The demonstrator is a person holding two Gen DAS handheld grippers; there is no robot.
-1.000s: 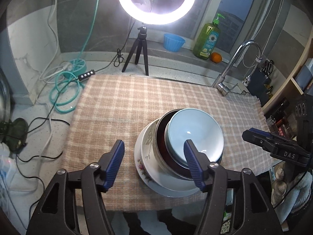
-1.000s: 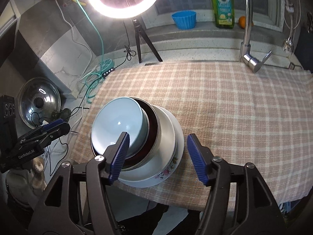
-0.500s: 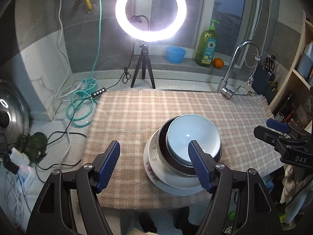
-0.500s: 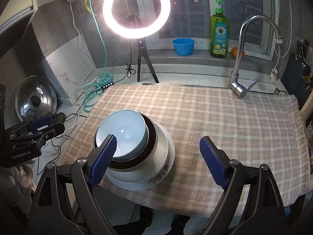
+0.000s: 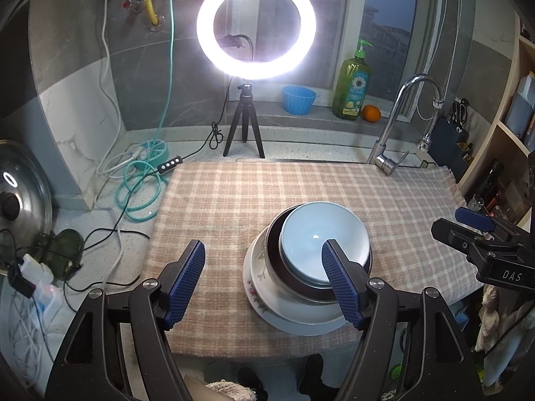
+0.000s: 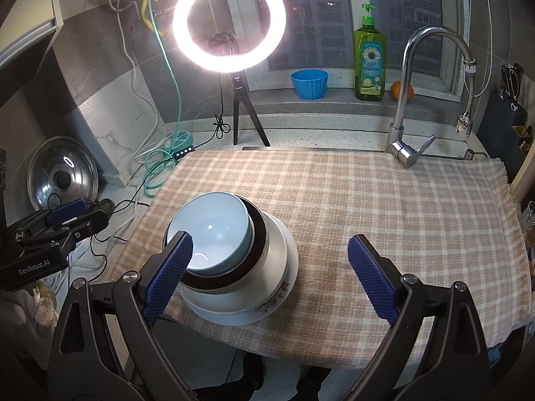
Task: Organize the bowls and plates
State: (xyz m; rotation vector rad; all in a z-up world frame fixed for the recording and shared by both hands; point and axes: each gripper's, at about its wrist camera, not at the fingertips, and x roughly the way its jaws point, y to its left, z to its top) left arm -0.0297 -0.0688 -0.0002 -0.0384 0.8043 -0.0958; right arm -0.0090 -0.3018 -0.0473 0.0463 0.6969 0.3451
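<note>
Stack on checked cloth (image 5: pixel 267 193), near its front edge: pale blue bowl (image 5: pixel 322 234) nested in dark bowl (image 5: pixel 277 234), on floral plate (image 5: pixel 264 277). Left gripper (image 5: pixel 264 280) spread, nothing pinched, stack at 1 o'clock. Right gripper (image 6: pixel 267 277) jaws just opened wide, empty, stack at 11 o'clock.

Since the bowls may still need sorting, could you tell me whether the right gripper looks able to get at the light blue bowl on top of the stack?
Probably yes: the right gripper is open and empty, the light blue bowl sits uncovered on top, nothing between them.
</note>
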